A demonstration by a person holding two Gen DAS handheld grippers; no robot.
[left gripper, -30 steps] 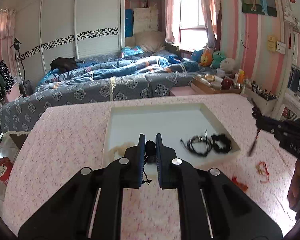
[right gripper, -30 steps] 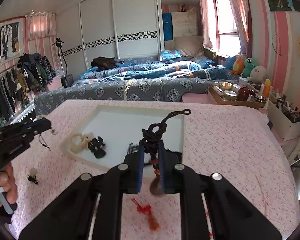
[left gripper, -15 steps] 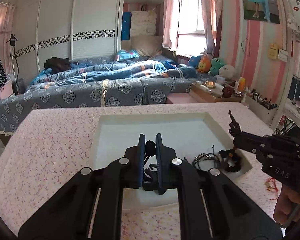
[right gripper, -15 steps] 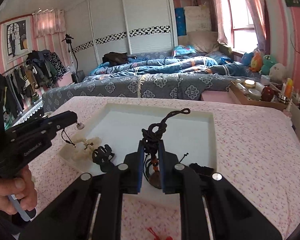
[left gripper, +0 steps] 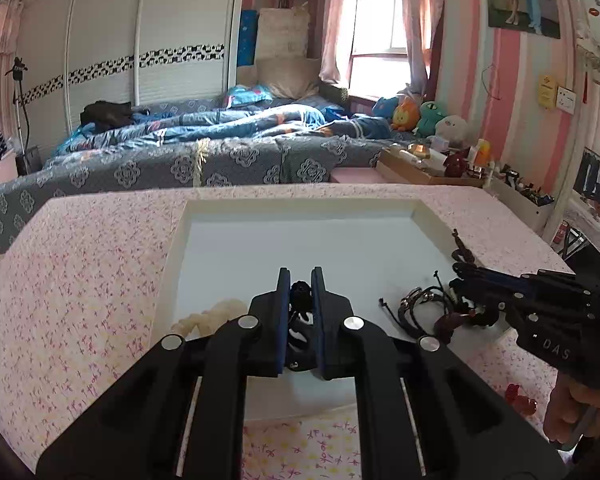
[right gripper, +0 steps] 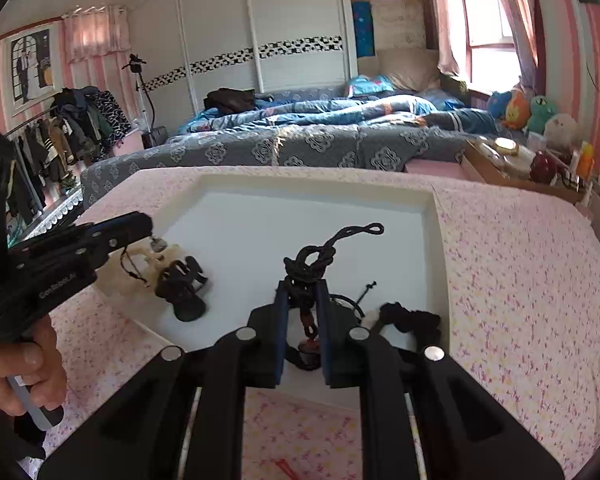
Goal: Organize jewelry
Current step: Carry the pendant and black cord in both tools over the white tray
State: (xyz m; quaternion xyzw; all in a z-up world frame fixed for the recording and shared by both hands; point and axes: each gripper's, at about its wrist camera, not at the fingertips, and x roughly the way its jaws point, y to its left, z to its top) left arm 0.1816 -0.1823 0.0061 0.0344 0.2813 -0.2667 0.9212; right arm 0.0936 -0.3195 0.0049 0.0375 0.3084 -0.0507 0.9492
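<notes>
Jewelry lies along the near edge of a shallow white tray [left gripper: 300, 204] set on a table with a pink floral cloth [left gripper: 80, 280]. At the tray's left end rests a cream beaded bracelet [left gripper: 212, 314], and just right of it the left gripper [left gripper: 300, 292] hangs low over the tray floor, its jaws narrowed onto a black cord piece [left gripper: 300, 290] whose dark pendant [right gripper: 184, 300] droops to the tray. Further right a loose pile of black cord bracelets [left gripper: 416, 308] lies on the tray floor. Above that end the right gripper [right gripper: 302, 292] is clamped on a knotted black necklace [right gripper: 312, 258], its looped end standing up past the fingertips and its beads and pendant hanging below. Off the tray, at the far right, a small red trinket [left gripper: 520, 398] sits on the cloth.
</notes>
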